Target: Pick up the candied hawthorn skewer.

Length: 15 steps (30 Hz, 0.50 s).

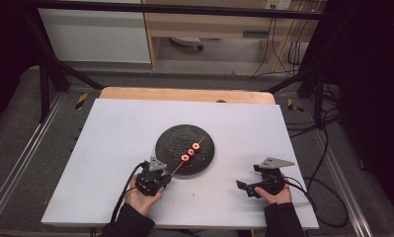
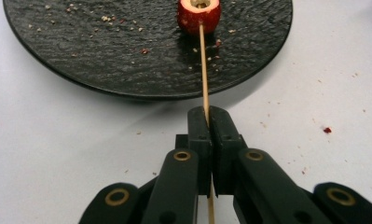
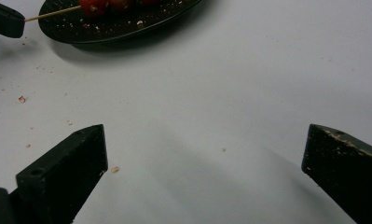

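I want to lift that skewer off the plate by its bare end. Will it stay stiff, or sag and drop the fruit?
The skewer is thin and clamped only at its end by the left gripper, so it will probably flex slightly. Three red fruit pieces sit far along it, likely making it tip-heavy. Pierced through, they should stay on, though they might slide if it is tilted over the plate.

High view overhead, facing forward; both gripper views low, close; all share plate (image 1: pixel 184 148).

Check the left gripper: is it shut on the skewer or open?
Shut. In its own view the left gripper has both jaws pressed together on the skewer, which runs to the fruit on the plate.
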Motion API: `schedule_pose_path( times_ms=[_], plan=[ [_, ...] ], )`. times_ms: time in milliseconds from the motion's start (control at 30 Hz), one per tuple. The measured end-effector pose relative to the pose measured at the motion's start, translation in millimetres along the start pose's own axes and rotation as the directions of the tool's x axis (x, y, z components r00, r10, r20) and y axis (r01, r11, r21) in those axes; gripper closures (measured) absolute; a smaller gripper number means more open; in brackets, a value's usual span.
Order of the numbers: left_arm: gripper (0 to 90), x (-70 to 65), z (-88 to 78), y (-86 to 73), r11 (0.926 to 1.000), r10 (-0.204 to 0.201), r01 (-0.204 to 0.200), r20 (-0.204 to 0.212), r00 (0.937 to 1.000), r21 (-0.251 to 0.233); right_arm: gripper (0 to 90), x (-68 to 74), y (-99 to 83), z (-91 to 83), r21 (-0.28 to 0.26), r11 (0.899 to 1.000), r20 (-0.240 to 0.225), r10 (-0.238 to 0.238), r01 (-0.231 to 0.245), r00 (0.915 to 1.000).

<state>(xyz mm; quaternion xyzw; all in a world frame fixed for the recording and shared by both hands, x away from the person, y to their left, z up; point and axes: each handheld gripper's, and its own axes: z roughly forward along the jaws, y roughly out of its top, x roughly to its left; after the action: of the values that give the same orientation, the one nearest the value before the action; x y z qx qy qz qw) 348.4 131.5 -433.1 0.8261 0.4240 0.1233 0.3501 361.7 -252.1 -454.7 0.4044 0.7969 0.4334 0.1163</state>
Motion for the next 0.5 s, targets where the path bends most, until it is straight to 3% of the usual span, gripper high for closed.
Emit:
schedule_pose_path(
  times_ms=[200,500],
  plan=[
    [87.9,1.5,-6.3,-2.7,0.9988,0.021,-0.020,0.025,0.9995,-0.044,1.1,0.3,0.1,-0.3,-0.002,1.000,-0.003,0.007,-0.007,1.0000],
    [88.0,11.8,-23.9,-12.3,0.9910,0.053,-0.046,0.054,0.9971,-0.126,1.0,0.7,0.1,0.0,-0.004,1.000,-0.006,0.015,-0.015,0.9999]
  ],
)
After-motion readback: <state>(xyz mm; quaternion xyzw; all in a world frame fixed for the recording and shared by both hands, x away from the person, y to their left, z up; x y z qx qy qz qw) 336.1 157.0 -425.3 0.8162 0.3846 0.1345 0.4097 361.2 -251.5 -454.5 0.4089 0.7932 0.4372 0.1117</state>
